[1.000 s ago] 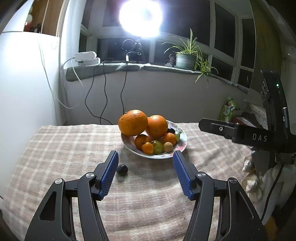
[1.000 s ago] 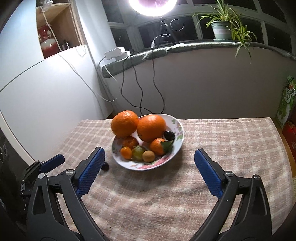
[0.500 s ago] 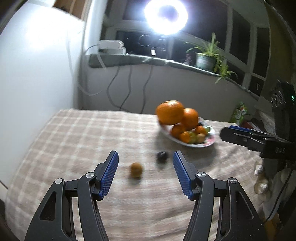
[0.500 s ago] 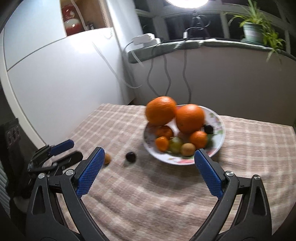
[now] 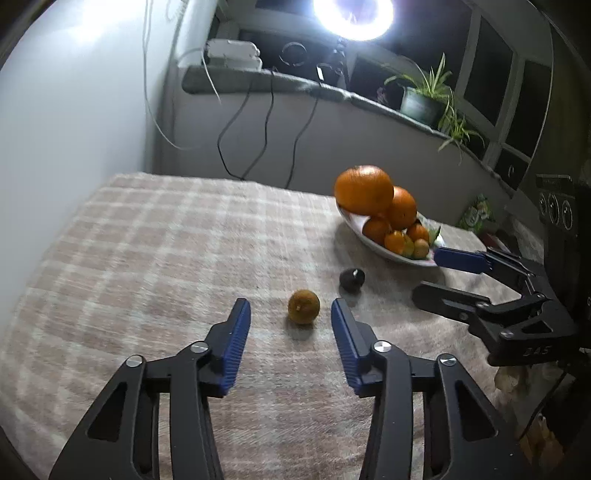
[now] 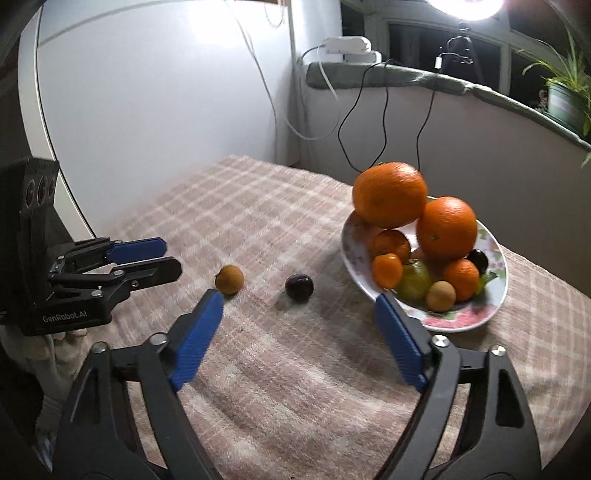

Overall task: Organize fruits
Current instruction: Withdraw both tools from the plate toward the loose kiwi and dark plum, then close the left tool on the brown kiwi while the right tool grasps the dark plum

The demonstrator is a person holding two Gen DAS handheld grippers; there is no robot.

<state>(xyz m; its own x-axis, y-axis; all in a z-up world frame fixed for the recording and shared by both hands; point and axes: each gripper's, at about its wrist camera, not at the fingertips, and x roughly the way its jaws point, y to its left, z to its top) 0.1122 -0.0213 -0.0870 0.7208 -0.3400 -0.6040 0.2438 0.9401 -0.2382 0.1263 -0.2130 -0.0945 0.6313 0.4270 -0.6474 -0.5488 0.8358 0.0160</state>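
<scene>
Here the left gripper (image 5: 290,318) hangs low over the checked tablecloth (image 5: 155,258), its blue pads apart at a narrow setting; its jaws have just been closing, and nothing is pressed between them. A small orange fruit (image 5: 303,311) lies just past the fingertips, roughly in line with the gap between them, nearer the pad at 3 o'clock, and not touched by either pad. From that fruit, at about 1 o'clock and near it, sits a dark plum (image 5: 352,279) with a pale spot on top. Further out along the same line stands the fruit bowl (image 5: 373,242), a white dish heaped with two large oranges, smaller mandarins and a greenish fruit.

In its own view the right gripper (image 6: 299,306) is held wider, its pads well apart and empty; its jaws too have just been closing. The plum (image 6: 299,287) lies on the cloth just ahead of the gap, close to its middle. The small orange fruit (image 6: 229,279) rests at 10 o'clock of the left-hand fingertip, just beside it; whether they touch I cannot tell. The bowl (image 6: 495,295) stands at 2 o'clock, its near rim partly behind the right-hand pad.

Beyond the table, black cables (image 6: 384,110) hang down the wall from a padded sill, a potted plant (image 5: 424,99) stands on the sill at 1 o'clock, and a ring light (image 5: 352,14) glares at 12 o'clock.
</scene>
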